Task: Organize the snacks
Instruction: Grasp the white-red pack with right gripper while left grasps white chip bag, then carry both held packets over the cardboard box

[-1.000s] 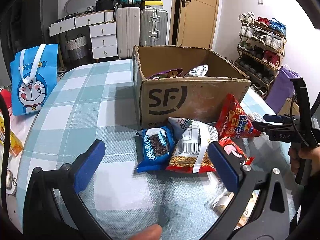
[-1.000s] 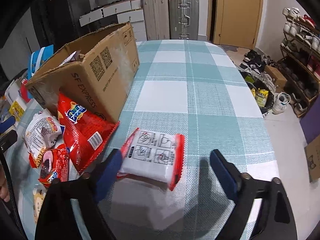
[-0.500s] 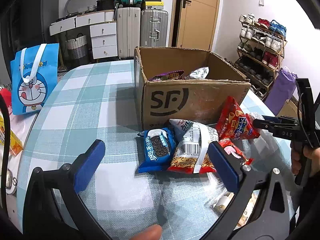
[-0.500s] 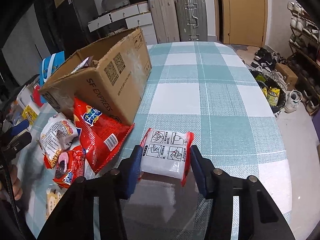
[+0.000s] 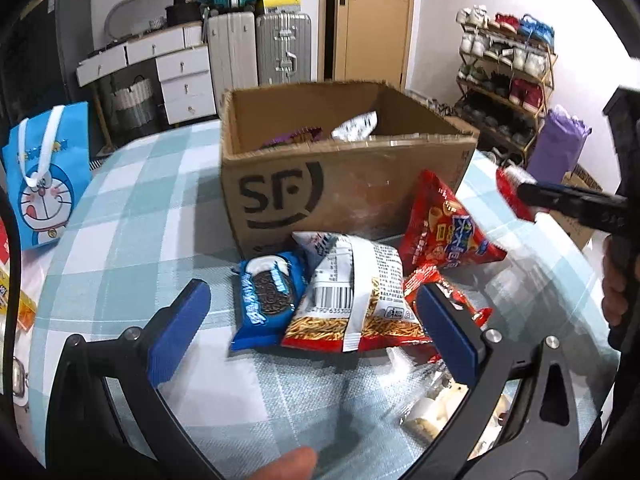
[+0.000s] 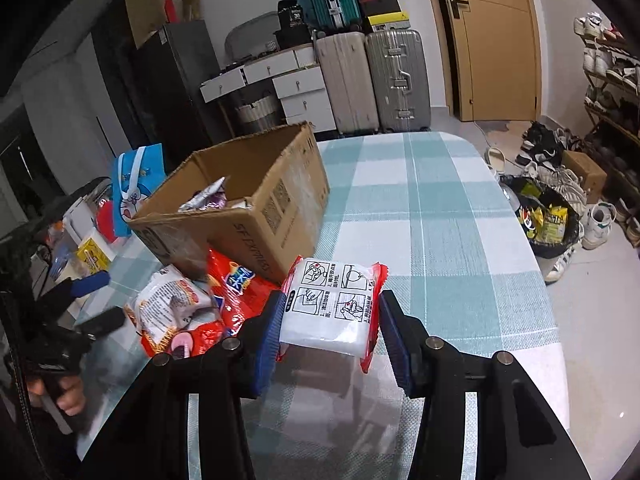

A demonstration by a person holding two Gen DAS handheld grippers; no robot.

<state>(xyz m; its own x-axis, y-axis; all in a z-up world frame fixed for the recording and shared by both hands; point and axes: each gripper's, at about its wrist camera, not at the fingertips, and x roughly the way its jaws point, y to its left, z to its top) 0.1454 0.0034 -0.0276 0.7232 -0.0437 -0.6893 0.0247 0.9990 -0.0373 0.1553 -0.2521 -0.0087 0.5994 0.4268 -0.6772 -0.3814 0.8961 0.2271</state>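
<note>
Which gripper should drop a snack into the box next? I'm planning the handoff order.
Right. The right gripper is shut on the white-and-red packet near the cardboard box; the left gripper is open and empty.

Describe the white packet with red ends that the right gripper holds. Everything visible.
The white packet is a soft, pillow-like plastic pouch, white in the middle with crimped red ends. Its upper face bears four black line-drawn instruction panels with small printed text. The right gripper is shut on it, blue pads pressing both red ends. It hangs slightly tilted above the checked tablecloth, its shadow beneath, near the cardboard box. Nothing else touches it.
</note>
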